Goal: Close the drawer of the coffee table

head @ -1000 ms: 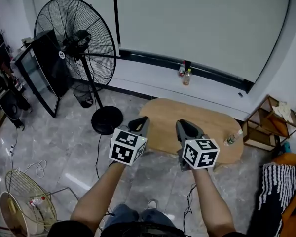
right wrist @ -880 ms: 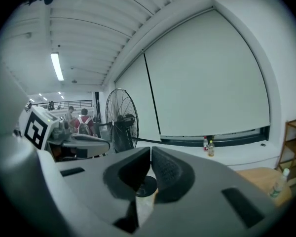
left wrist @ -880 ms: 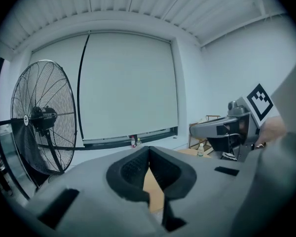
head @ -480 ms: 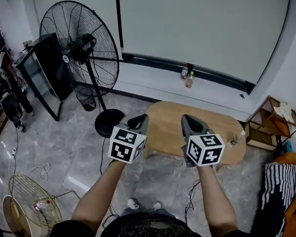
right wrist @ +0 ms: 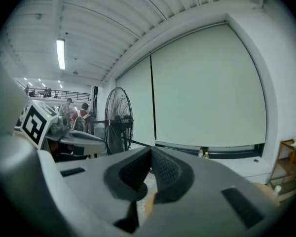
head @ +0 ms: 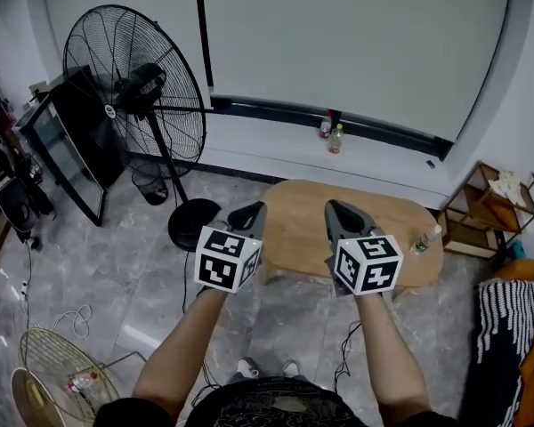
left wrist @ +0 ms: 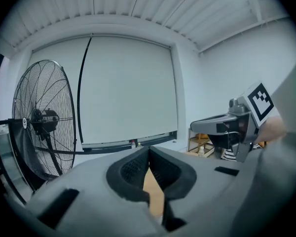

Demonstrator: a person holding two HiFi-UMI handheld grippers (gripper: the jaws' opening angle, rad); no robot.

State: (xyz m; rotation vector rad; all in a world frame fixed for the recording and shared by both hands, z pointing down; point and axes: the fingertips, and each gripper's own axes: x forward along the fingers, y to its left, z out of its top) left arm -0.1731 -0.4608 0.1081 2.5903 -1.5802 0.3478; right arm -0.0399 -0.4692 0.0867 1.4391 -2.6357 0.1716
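Two grippers sit side by side in the head view, each held in a hand. The left gripper [head: 252, 210] and the right gripper [head: 338, 210] both point toward the coffee table [head: 400, 216], whose oval wooden top lies just beyond their tips. We cannot make out its drawer from here. A bottle [head: 424, 238] sits near the table's right end, and a big pedestal fan [head: 133, 87] stands well off to the left.

In the left gripper view, we see the jaws clenched tip to tip with nothing between them. A strip of the wooden top shows through the gap below the tips.

In the right gripper view, the jaws are likewise pressed together and empty. The fan stands beyond them, and the left gripper shows at the picture's left.
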